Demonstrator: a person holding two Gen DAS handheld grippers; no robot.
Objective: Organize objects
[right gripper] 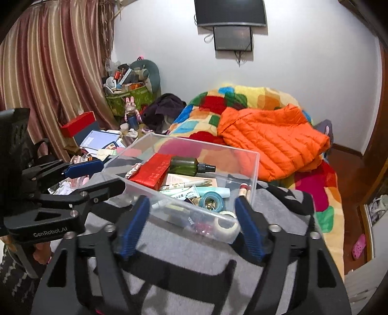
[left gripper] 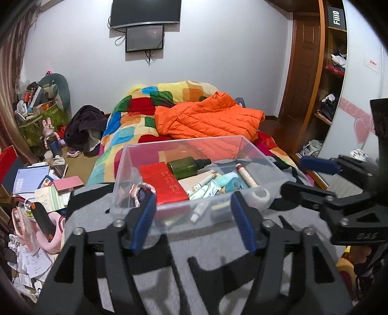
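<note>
A box [left gripper: 194,155] stands on a cloth [left gripper: 206,249] at the near end of the bed, with a jacket [left gripper: 208,118] on the quilt [left gripper: 135,116] behind it. In the box a bottle [left gripper: 186,164] lies behind a packet [left gripper: 167,184], with tubes [left gripper: 206,189] and tape rolls [right gripper: 213,201] to the right. The left gripper [left gripper: 192,218] and right gripper [right gripper: 191,223] sit just before the box, side by side.

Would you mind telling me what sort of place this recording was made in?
Most likely a lived-in bedroom. A bed with a patchwork blanket fills the middle, striped curtains hang along one side, and a wooden wardrobe with open shelves of clothes stands at the other. A screen is mounted on the wall.
</note>
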